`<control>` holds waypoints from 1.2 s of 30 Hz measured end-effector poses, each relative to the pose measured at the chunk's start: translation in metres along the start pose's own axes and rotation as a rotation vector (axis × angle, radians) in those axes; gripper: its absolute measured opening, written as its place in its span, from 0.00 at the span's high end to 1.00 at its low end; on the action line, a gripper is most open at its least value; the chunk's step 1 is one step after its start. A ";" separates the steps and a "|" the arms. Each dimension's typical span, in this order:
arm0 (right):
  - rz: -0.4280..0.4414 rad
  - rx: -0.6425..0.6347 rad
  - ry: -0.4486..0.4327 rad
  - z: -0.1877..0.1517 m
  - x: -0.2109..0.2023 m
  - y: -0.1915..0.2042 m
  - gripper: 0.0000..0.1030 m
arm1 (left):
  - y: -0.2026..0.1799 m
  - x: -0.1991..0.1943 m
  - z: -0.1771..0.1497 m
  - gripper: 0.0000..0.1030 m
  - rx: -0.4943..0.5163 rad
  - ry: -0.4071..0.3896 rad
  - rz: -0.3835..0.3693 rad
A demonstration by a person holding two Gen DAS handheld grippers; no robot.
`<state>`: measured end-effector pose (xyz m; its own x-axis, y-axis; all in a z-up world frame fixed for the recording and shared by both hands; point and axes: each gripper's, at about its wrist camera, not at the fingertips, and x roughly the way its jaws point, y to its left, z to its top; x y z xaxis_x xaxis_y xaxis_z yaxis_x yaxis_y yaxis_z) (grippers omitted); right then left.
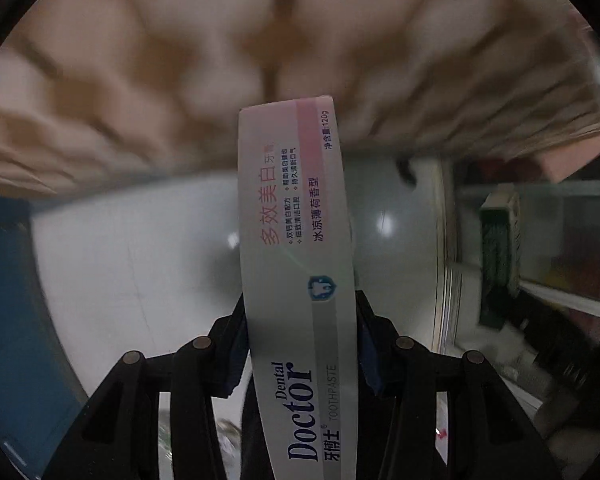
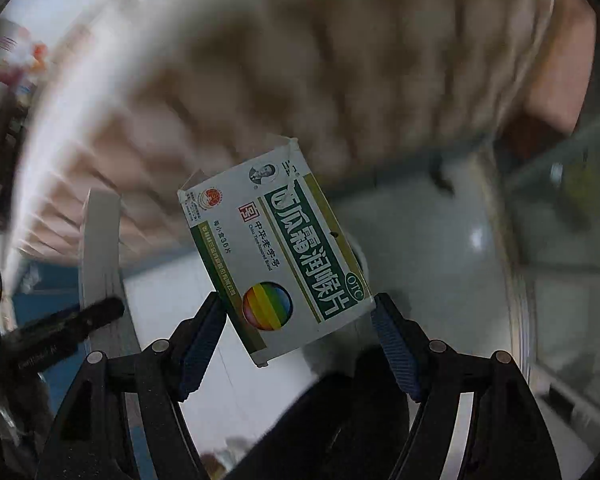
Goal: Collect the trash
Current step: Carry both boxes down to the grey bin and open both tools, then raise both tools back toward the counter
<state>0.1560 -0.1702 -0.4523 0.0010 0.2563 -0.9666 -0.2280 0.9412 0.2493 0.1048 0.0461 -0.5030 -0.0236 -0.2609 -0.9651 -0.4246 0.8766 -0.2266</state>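
My left gripper (image 1: 300,320) is shut on a long white "Dental Doctor" toothpaste box (image 1: 296,240), which sticks forward between the fingers above the floor. My right gripper (image 2: 298,316) is shut on a white and green lozenge box (image 2: 276,252) with a rainbow circle, held tilted, one end flap torn open. The toothpaste box also shows at the left of the right wrist view (image 2: 100,248), with a finger (image 2: 68,328) of the left gripper on it. Both views are motion-blurred.
A beige tufted sofa or mattress edge (image 1: 180,80) fills the top of both views. Pale glossy floor tiles (image 1: 140,260) lie below. A blue surface (image 1: 8,320) is at the left. A dark green box (image 1: 500,256) sits by a glass panel at the right.
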 end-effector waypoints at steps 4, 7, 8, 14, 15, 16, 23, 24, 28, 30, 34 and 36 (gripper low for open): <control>-0.029 0.018 0.129 -0.025 0.136 -0.033 0.26 | 0.026 0.130 0.021 0.58 -0.052 0.146 -0.044; -0.042 0.047 0.192 -0.034 0.225 -0.055 0.26 | 0.038 0.208 0.035 0.55 -0.056 0.229 -0.099; -0.046 0.050 0.203 -0.036 0.246 -0.059 0.26 | 0.042 0.231 0.039 0.55 -0.059 0.247 -0.113; -0.036 0.065 0.283 -0.040 0.352 -0.078 0.12 | 0.062 0.257 0.040 0.02 -0.090 0.216 -0.079; -0.031 0.070 0.293 -0.040 0.359 -0.080 0.03 | 0.066 0.253 0.035 0.02 -0.103 0.205 -0.074; -0.031 0.074 0.288 -0.041 0.361 -0.082 0.00 | 0.069 0.244 0.029 0.02 -0.112 0.194 -0.049; -0.131 0.033 0.176 -0.047 0.318 -0.071 0.00 | 0.053 0.162 -0.003 0.02 -0.021 -0.017 0.225; -0.158 0.021 0.161 -0.048 0.306 -0.066 0.00 | 0.050 0.153 -0.006 0.02 -0.012 -0.039 0.258; -0.223 -0.037 0.095 -0.046 0.249 -0.044 0.00 | 0.042 0.107 -0.023 0.02 -0.036 -0.087 0.295; -0.243 -0.058 0.073 -0.045 0.217 -0.037 0.00 | 0.037 0.078 -0.032 0.02 -0.053 -0.097 0.282; -0.260 -0.088 0.016 -0.048 0.144 -0.022 0.00 | 0.016 0.020 -0.052 0.02 -0.061 -0.149 0.287; -0.254 -0.094 -0.001 -0.048 0.114 -0.017 0.00 | 0.007 -0.009 -0.062 0.02 -0.062 -0.173 0.286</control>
<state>0.1134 -0.1679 -0.5695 0.0709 0.0152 -0.9974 -0.3101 0.9507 -0.0075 0.0459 0.0292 -0.4881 0.0016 0.0688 -0.9976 -0.4776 0.8765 0.0597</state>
